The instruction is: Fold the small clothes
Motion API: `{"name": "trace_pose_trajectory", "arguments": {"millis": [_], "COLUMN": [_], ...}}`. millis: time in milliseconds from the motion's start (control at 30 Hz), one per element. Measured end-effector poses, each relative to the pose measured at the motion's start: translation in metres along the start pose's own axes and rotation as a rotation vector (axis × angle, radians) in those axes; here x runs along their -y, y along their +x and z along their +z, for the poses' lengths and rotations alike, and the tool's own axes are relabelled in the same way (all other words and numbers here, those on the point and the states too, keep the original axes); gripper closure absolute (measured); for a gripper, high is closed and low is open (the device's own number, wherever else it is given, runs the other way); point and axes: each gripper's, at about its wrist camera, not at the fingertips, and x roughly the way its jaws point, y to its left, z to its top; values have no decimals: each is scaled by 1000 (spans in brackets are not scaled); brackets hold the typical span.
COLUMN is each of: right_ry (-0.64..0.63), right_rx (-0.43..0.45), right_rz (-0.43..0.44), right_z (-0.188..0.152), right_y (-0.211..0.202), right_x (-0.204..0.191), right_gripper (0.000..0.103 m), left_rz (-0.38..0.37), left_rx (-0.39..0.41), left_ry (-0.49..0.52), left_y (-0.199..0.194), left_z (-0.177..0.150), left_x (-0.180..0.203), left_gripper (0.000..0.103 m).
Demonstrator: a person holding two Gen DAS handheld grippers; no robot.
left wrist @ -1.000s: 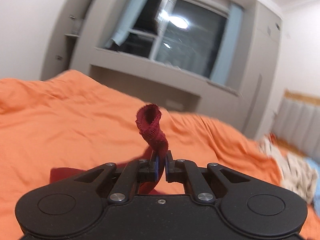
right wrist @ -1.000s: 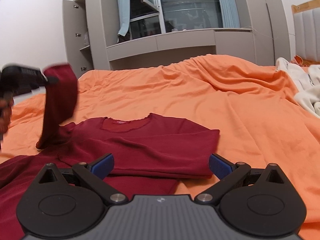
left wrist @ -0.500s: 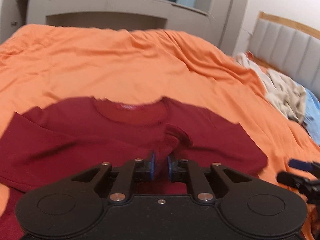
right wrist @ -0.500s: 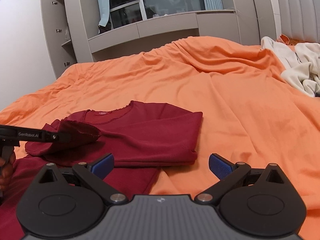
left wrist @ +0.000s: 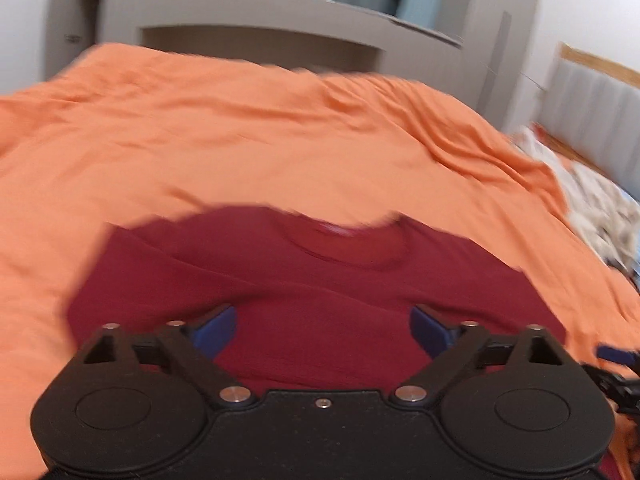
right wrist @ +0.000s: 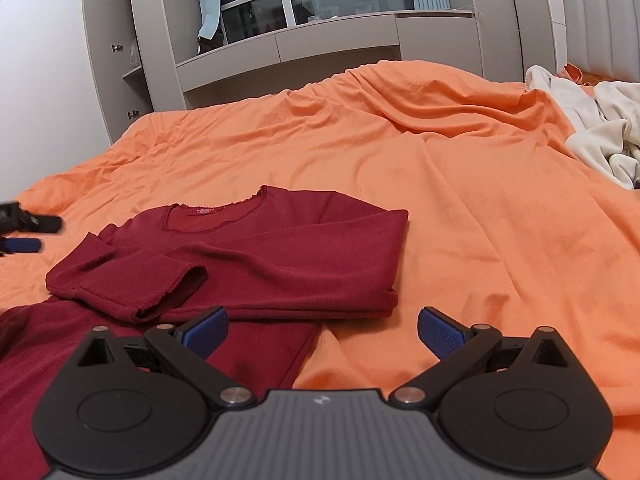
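1. A second ago the cuff of the sleeve was pinched in the left gripper (left wrist: pixel 322 326) and carried high above the bed; half a second ago it was being lowered over the chest of the dark red top (right wrist: pixel 256 256). The jaws have just been opening and are now seen spread wide, with nothing between the blue pads; only the flat red cloth lies beneath them.

2. In the right wrist view the released sleeve (right wrist: pixel 132 280) is seen laid across the front of the top, left of centre in the frame, its open cuff pointing towards the middle. The left gripper shows only as a dark tip at the far left edge, apart from the garment.

3. The right gripper (right wrist: pixel 322 330) is held with its jaws wide apart and empty, low in the frame, just over the near hem of the top.

4. The top lies in the lower centre of both views on the orange bedspread (right wrist: pixel 460 184), collar towards the window, its right side already folded in to a straight edge. A pile of pale clothes (right wrist: pixel 600 128) lies at the upper right, well apart.

5. Both sleeves appear to be folded in; a lengthwise fold from the near hem towards the collar is judged to remain.
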Motion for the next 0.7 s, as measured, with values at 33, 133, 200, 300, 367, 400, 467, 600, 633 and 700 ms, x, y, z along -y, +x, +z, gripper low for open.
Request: {"name": "trace_pose_trajectory", "arguments": {"millis": [33,133,200,300,367,400,467,600,633,700], "right_ry": [-4,-20,-32,-49,-61,-67,-77,-75,-73,-73], "right_rx": [-5,-16,-20,-30,-42,-48,-57,-61,-62,-63], "right_rz": [-2,-6,-8,-10,-12,-13,-16,-16,-15,-14], "right_z": [-1,-3,-4,-6,-7,-7,-9,-9,-9,-10], "right_y": [1,4,4,6,9,10,12,13,13,13], "right_x": [-1,-4,-5,-7,-9,-10,-11,-10,-9,-10], "right_gripper": [0,0,0,0,0,0,0,0,0,0], "left_rz": [24,124,222,356,383,376,348,353,360,373], "left_rx": [15,51,39,-24,-54,-67,-84,-92,-96,-99], "left_ry": [-25,-92,-129,-203,-283,-337,-421,-428,-413,-389], "left_y": [-6,-22,-28,-30,-31,-31,-32,-27,-24,-20], "left_z": [3,8,8,2,-5,-9,-15,-17,-16,-16], "left_x": [-12,-54,-79,-113,-135,-146,-161,-164,-162,-159], "left_gripper": [2,2,1,1,1,2,1,1,1,1]}}
